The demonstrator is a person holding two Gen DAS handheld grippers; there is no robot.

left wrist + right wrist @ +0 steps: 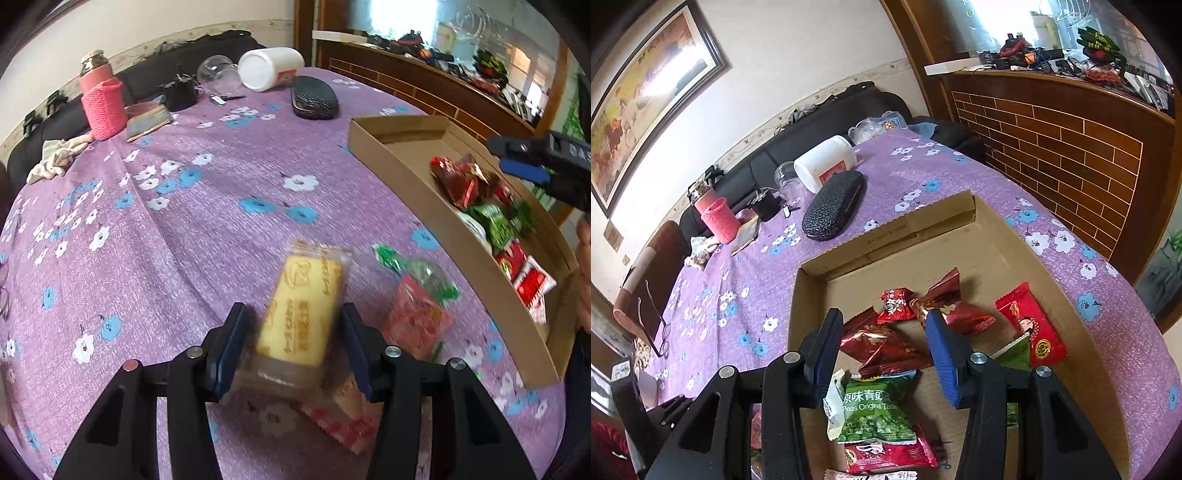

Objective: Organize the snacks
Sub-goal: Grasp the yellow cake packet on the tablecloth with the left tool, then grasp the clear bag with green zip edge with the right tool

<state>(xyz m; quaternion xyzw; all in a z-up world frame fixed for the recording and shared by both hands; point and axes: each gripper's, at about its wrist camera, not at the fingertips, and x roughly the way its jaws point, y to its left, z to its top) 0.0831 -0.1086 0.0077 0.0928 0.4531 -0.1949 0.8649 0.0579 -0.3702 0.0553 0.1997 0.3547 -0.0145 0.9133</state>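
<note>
Between the fingers [236, 343] of the left gripper [295, 345] sits a yellow wrapped cake bar [301, 314], blurred, its clear film wrapper looking crinkly and slick; the left pad seems to stand a little off the wrapper while the right one is at its edge, so I read the fingers as parted around it rather than squeezing it. It looks light and soft, something that dents under pressure, so the safest hold is likely across its long sides near the middle, gently, since the film could slide. Just below the fingers lies a red-and-white packet [343, 421], and just right of them a pink sachet [415, 325] under a green-ended wrapped sweet [424, 271], all small, flat and probably easy to pinch by a crimped end. Further right stands the cardboard box [391, 184] already holding red and green packs. The right gripper [882, 343] hovers over that box with its fingers apart and nothing between them; beneath them lie a shiny red foil pack [886, 347] and a green pea bag [875, 413], puffy and crackly by the look. The surface [221, 206] is covered by a purple flowered cloth with creases, which may drag under a sliding packet. Far ahead of the fingers are a pink knitted bottle sleeve [105, 109], a tipped white tub [269, 68] and a dark glasses case [314, 98]; a brick-patterned counter [1071, 155] bounds the room on the right.
</note>
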